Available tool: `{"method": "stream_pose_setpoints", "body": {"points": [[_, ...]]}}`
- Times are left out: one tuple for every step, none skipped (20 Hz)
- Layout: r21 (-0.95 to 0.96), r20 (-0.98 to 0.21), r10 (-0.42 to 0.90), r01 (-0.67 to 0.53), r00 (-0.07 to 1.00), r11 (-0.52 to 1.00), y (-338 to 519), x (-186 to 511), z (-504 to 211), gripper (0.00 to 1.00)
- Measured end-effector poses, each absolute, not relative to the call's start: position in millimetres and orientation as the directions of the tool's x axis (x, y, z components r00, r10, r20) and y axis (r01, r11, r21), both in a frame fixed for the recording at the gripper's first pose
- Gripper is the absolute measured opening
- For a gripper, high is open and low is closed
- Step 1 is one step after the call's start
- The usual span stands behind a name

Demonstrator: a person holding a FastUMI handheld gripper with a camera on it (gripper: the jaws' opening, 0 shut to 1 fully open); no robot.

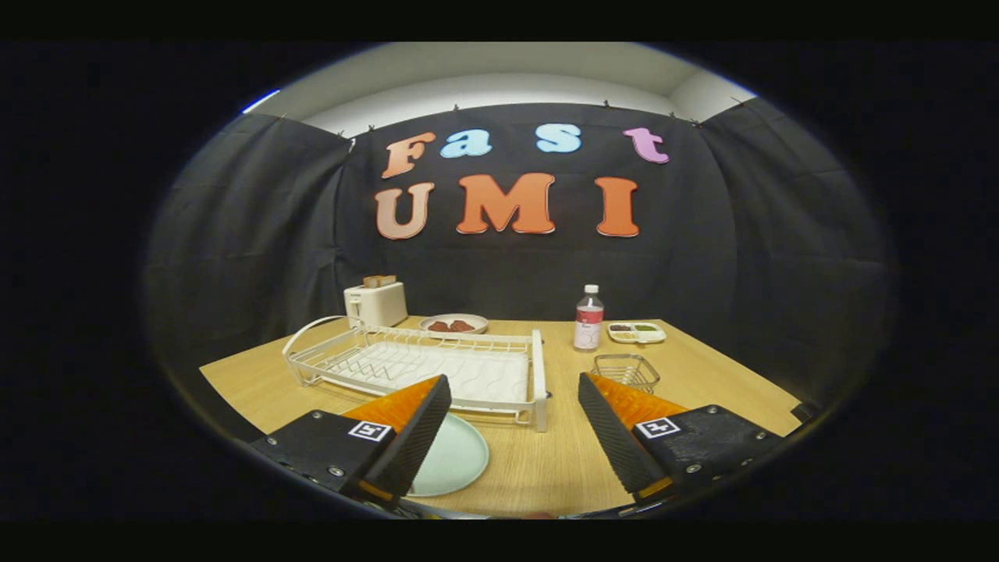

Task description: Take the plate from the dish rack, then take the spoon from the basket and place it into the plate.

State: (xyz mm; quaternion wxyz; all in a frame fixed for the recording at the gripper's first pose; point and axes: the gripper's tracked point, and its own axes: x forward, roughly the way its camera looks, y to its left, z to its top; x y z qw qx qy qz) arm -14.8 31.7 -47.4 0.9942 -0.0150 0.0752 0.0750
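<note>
We see a wooden table point(702, 375) with black cloth walls around it. At its far side we have a white toaster point(376, 303) with bread in its slots, and just beside it a shallow bowl point(453, 323) holding reddish pieces. Further along: an upright clear bottle point(588, 318) with a red label, then a small divided tray point(637, 332) of food next to it.

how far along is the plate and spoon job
Done: the plate lies flat on the table near the left finger, out of the rack. In hand: nothing; the gripper is open and empty. Left: fetching the spoon from the basket just past the right finger; no spoon is discernible there.
</note>
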Motion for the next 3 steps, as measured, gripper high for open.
{"method": "stream_pose_setpoints", "body": {"points": [[-0.018, -0.148, 0.136, -0.14, 0.98, 0.99, 26.6, -13.7, -46.0, 0.98], [-0.018, -0.149, 0.126, -0.13, 0.981, 0.991, 21.5, -14.2, -46.6, 0.98], [-0.022, -0.147, 0.123, -0.127, 0.981, 0.992, 18.8, -14.8, -46.9, 0.98]]}}
